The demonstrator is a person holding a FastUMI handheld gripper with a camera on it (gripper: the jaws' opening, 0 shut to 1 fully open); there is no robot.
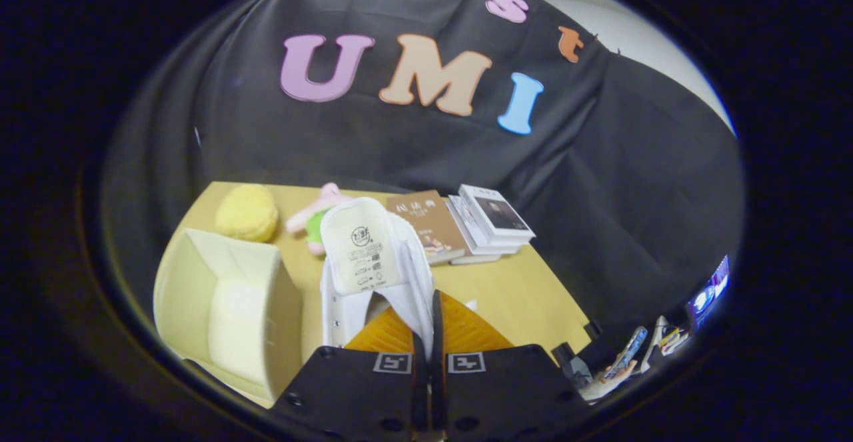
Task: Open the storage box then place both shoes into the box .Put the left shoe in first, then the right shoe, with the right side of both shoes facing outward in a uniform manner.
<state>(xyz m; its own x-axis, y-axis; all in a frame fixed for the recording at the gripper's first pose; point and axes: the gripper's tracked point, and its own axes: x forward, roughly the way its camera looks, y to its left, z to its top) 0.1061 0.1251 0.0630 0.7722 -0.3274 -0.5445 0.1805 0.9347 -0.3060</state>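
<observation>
My gripper (426, 325) is shut on a white shoe (373, 255), pinching its side wall by the opening between both fingers. The shoe hangs lifted above the wooden table (513, 295), its tongue with a printed label turned up toward the camera. To the left of the shoe and fingers stands the pale cream storage box (200, 295), open, its inside showing. What lies in the box's bottom I cannot make out.
Behind the shoe on the table lie a yellow plush (248, 212), a pink and green plush toy (313, 219), a brown book (426, 225) and a stack of books (493, 219). A hand holding a phone (626, 355) shows off the table to the right.
</observation>
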